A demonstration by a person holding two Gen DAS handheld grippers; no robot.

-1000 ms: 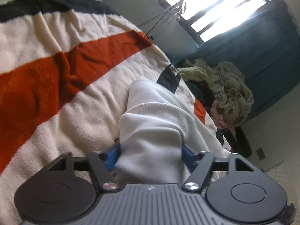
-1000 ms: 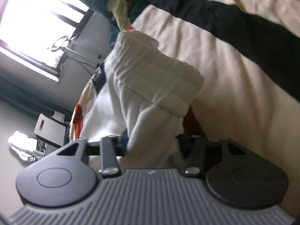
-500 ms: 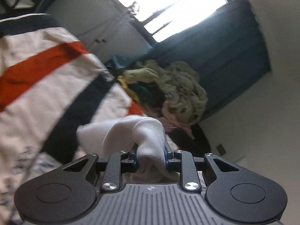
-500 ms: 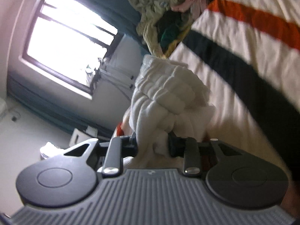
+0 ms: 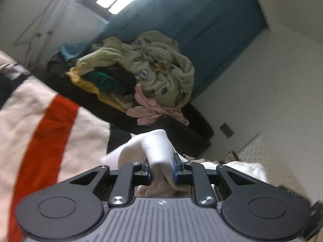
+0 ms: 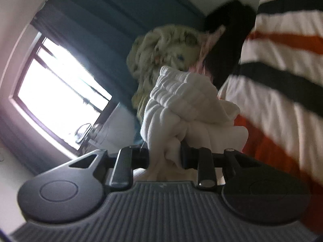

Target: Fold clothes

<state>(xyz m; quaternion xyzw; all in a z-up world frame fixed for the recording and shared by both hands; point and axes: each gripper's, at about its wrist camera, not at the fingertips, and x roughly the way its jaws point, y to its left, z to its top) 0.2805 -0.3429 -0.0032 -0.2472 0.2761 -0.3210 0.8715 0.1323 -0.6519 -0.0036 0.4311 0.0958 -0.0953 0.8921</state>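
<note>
Left claw [image 5: 161, 169] is clamped on a bunched fold of the white garment [image 5: 155, 147], right claw [image 6: 164, 157] pinching its ribbed end, lifted above the striped blanket [image 5: 40, 121]; laundry pile [image 5: 153, 76] beyond.

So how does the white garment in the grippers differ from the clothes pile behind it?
The white garment is plain white and pinched in both the left gripper and right gripper; the clothes pile is mixed yellow-green, pink and dark, heaped with nothing gripping it. Both are crumpled and unfolded.
</note>
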